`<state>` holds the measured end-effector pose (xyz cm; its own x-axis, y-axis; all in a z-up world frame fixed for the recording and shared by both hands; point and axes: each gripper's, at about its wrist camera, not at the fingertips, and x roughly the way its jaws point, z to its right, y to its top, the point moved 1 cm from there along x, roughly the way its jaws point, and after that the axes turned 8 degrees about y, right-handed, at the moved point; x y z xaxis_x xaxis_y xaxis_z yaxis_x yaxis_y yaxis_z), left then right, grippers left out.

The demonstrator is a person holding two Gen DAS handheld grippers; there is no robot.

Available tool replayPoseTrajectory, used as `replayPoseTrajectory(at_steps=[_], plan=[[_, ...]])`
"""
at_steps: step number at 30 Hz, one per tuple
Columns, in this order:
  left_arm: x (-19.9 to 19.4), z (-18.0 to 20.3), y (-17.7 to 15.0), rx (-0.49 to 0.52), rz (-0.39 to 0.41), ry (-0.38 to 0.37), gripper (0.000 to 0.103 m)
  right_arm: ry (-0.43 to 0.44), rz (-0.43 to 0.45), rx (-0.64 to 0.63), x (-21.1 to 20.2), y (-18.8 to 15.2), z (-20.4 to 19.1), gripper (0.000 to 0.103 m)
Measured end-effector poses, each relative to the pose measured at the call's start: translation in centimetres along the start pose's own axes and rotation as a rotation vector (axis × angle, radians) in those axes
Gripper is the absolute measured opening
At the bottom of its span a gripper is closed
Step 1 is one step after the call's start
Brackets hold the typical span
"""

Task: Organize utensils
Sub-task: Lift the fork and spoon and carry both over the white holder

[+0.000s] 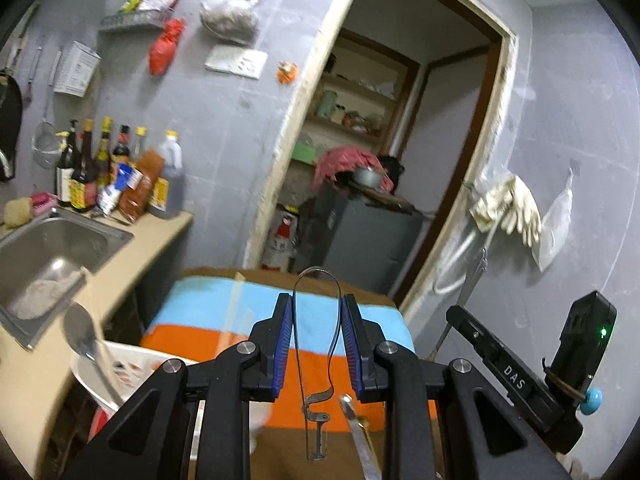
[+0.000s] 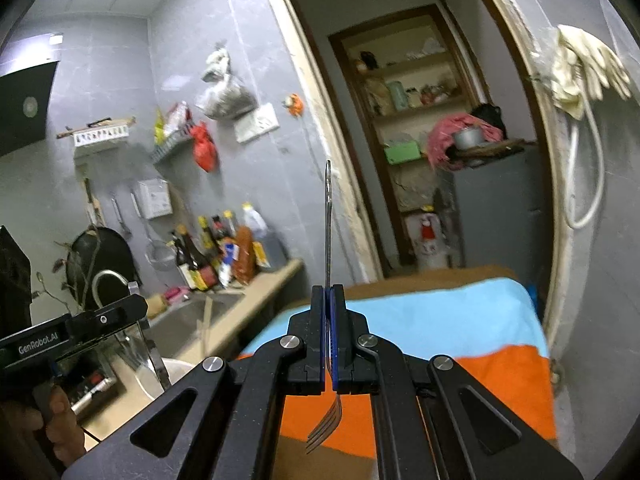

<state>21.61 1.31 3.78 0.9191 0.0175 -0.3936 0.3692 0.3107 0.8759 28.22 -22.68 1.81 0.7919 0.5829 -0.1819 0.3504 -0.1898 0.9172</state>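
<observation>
Left gripper [image 1: 316, 344] is part open w/ pads pressing a thin wire loop utensil [image 1: 317, 320]; loop end points up, above the striped cloth [image 1: 224, 320]. Counter [image 1: 132, 256] edge and sink [image 1: 60, 240] lie left, doorway [image 1: 400, 140] open ahead. Right gripper [image 2: 329, 344] is fully closed on a fork [image 2: 328, 240], handle up, tines down over the cloth, apart from the counter edge. Spoon [image 1: 82, 336] at lower left, blurred.
</observation>
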Motion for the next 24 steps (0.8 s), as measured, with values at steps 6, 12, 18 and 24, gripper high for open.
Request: replayPoseTrajectory(at_steps=[6,12,18,24], plan=[[-1.4,-4.6,3.0,-0.021,0.068,0.071,0.023,0.061,0.031,-0.021,2.3,0.2,-4.0,0.002],[-2.2,-9.8,4.4,-0.063,0.117,0.171,0.023,0.103,0.016,-0.03,4.9,-0.7,-7.4,0.002],[-1.5,-14.0,4.3,-0.105,0.116,0.213,0.023,0.114,-0.003,-0.039,6.8,-2.1,-9.6,0.002],[-0.1,-15.6,3.1,-0.117,0.08,0.203,0.023,0.086,-0.039,-0.078,8.3,-3.7,-10.8,0.002]])
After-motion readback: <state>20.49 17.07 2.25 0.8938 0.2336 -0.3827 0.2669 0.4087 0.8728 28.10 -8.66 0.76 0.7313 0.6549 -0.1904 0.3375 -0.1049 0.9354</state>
